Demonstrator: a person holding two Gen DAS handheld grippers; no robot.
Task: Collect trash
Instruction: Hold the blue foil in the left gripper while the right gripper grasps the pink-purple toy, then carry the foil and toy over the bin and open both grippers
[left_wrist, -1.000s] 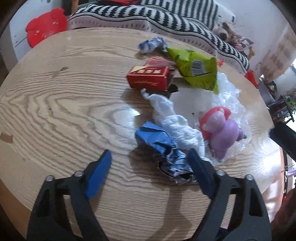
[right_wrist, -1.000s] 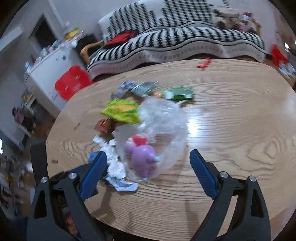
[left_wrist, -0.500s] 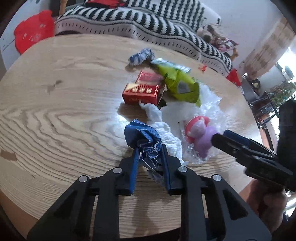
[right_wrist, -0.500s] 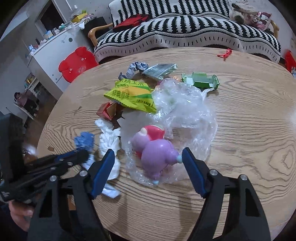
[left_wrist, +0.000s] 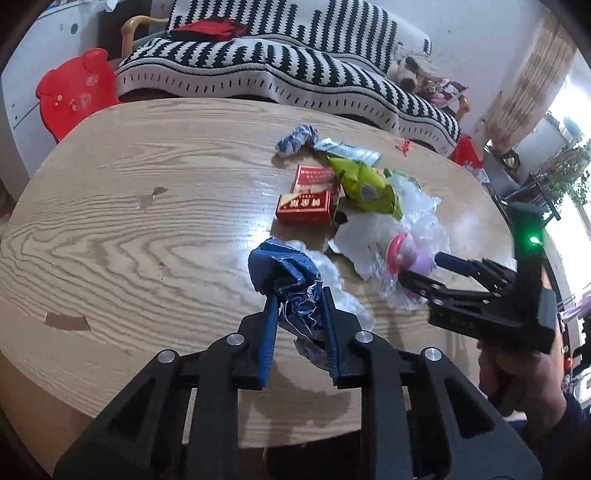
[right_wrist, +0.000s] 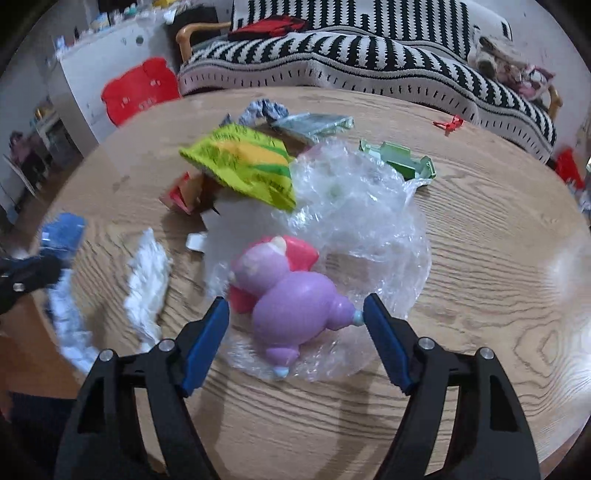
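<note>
Crumpled blue wrapper (left_wrist: 291, 291) clamped in left gripper (left_wrist: 300, 295), lifted above table (left_wrist: 129, 229); lower end hidden between pads. Right gripper (right_wrist: 297, 314) spread wide, straddling purple toy (right_wrist: 291, 299) on clear plastic (right_wrist: 362, 210). White tissue (right_wrist: 147, 273) blurred.

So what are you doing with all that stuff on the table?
Picking up trash. The left tool has pinched a crumpled blue wrapper. The right tool is open around a purple toy lying on clear plastic. A red box and a green snack bag lie on the table.
</note>
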